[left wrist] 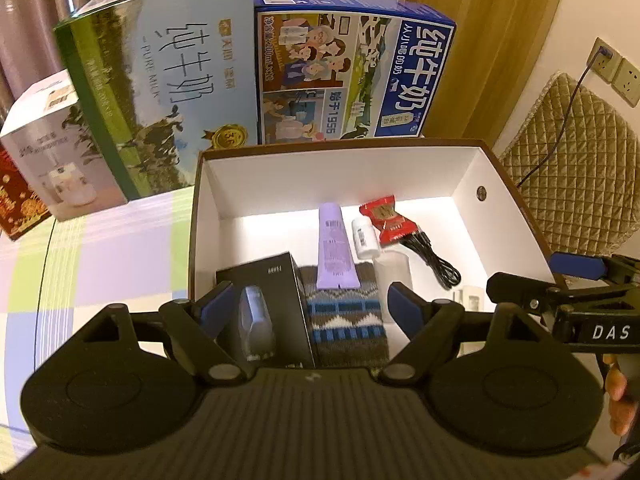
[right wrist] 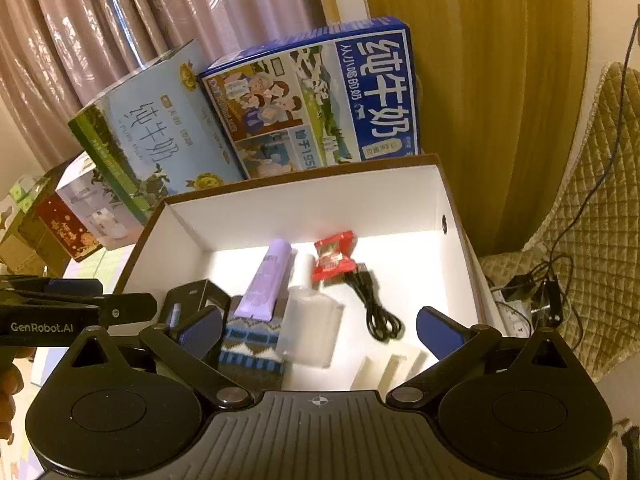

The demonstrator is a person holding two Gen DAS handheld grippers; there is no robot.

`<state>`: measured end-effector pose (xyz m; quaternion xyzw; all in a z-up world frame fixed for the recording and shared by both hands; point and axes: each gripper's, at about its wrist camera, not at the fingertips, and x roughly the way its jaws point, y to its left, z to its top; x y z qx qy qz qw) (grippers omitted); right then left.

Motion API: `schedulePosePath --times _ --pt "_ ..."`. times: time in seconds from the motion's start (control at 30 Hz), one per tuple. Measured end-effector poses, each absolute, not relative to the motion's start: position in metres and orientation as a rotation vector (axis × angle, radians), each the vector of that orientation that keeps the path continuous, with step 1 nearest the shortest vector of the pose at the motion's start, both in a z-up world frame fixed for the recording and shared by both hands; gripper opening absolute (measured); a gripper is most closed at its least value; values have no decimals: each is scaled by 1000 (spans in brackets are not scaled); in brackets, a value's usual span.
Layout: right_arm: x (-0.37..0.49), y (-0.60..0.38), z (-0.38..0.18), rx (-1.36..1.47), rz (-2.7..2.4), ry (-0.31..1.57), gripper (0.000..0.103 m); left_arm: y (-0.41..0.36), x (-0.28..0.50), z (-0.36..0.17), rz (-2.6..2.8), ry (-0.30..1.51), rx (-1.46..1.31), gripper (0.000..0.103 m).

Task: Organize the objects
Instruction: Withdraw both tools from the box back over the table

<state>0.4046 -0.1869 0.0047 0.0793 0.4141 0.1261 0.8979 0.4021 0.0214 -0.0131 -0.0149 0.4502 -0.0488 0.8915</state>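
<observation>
Left gripper (left wrist: pixel 312 308) wide apart over box (left wrist: pixel 340 172) near edge, right gripper (right wrist: pixel 320 330) wide apart too, bare floor beside black cable (right wrist: pixel 374 308)

The sock (left wrist: pixel 344 316) runs under the tube (left wrist: pixel 335 250) and behind the left gripper's body (its near end hidden). The grey thing (left wrist: pixel 256 324) beside the black box (left wrist: pixel 276 300) is blurred. The red carton (left wrist: pixel 18 200) is cut by the edge.
</observation>
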Motion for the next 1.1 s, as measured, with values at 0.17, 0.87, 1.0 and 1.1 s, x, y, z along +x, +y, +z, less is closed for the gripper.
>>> schedulePosePath --times 0.17,0.87,1.0,1.1 --pt "386 -187 12 177 265 854 101 21 381 -6 -101 931 -41 80" --pt "302 -177 29 157 298 851 101 17 289 14 -111 915 -66 83" --pt "286 -173 30 152 310 854 101 17 275 14 -115 921 -65 84" --pt "276 -170 30 150 318 859 101 18 265 13 -116 926 -69 84"
